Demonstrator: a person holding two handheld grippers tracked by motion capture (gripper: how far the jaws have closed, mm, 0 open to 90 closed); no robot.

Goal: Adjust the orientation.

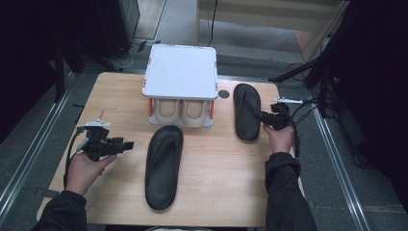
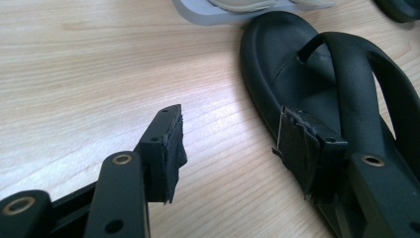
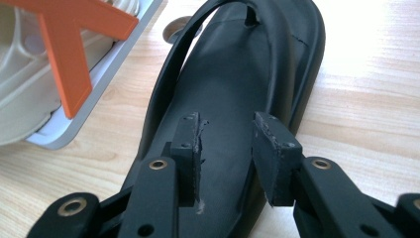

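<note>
High view: two black sandals lie on the wooden tabletop (image 1: pixel 120 202). The near sandal (image 1: pixel 163 166) lies lengthwise at the middle, just in front of a white rack (image 1: pixel 180 72) that holds a beige pair (image 1: pixel 180 110) under its top. The far sandal (image 1: pixel 247 111) lies right of the rack. The left claw (image 1: pixel 126 145) hovers left of the near sandal, apart from it. The right claw (image 1: pixel 258 116) sits at the far sandal's right edge.

Left gripper view: the left claw (image 2: pixel 233 139) stands released, nothing between its pads; the near sandal (image 2: pixel 297 84) lies ahead on the right.

Right gripper view: the right claw (image 3: pixel 228 144) is released above the far sandal's (image 3: pixel 233 74) footbed, pads clear of it. An orange brace (image 3: pixel 64 44) of the rack shows at left.
</note>
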